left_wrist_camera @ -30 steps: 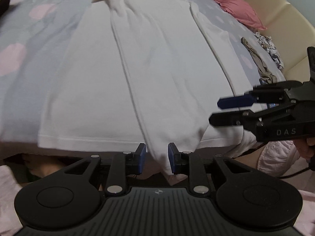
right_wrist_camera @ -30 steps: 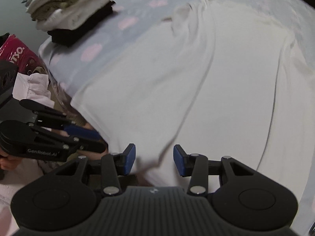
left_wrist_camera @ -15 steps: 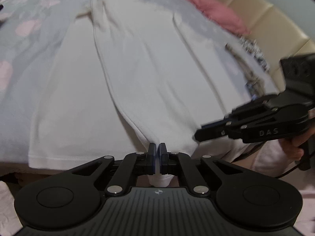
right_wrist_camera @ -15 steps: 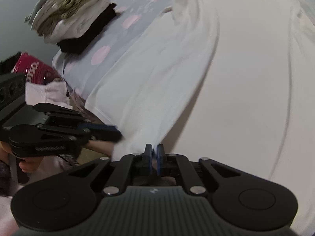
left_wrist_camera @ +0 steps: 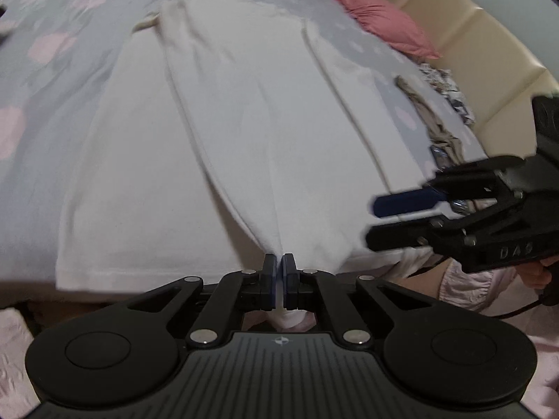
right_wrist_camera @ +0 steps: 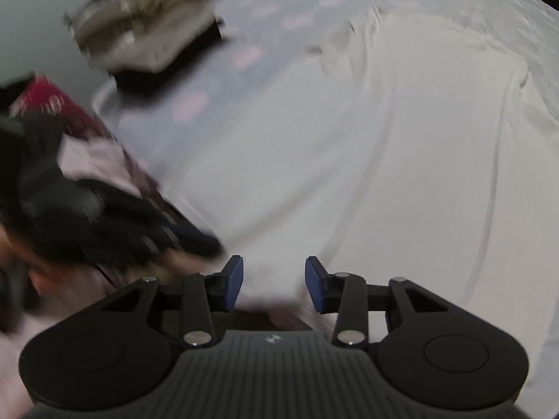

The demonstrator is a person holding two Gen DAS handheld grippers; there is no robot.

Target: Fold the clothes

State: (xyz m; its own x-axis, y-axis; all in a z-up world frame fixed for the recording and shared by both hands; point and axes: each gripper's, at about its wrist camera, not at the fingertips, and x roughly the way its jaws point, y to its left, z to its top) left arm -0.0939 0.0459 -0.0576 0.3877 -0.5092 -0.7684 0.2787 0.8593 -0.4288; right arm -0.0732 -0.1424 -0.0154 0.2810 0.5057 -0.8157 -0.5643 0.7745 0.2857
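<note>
A white garment [left_wrist_camera: 244, 139] lies spread lengthwise on the bed, with its sides folded inward. My left gripper [left_wrist_camera: 278, 272] is shut on the near hem of the folded middle panel, at the bed's front edge. My right gripper [left_wrist_camera: 372, 221] hovers open to the right of that hem, with nothing between its fingers. In the right wrist view the right gripper [right_wrist_camera: 273, 279] stands open just over the garment's [right_wrist_camera: 384, 157] near edge. The left gripper [right_wrist_camera: 206, 242] is a dark blur to its left.
The bed sheet [left_wrist_camera: 52, 45] is grey with pink spots. A pink pillow [left_wrist_camera: 377, 24] and loose clothes [left_wrist_camera: 436, 122] lie at the right by a beige padded headboard [left_wrist_camera: 489, 52]. A stack of folded clothes [right_wrist_camera: 146, 35] sits at the bed's far left, above a red bag [right_wrist_camera: 52, 104].
My left gripper closed on the garment's hem and keeps hold of it. The right gripper closed on the hem half a second ago and has since opened and drawn back.
</note>
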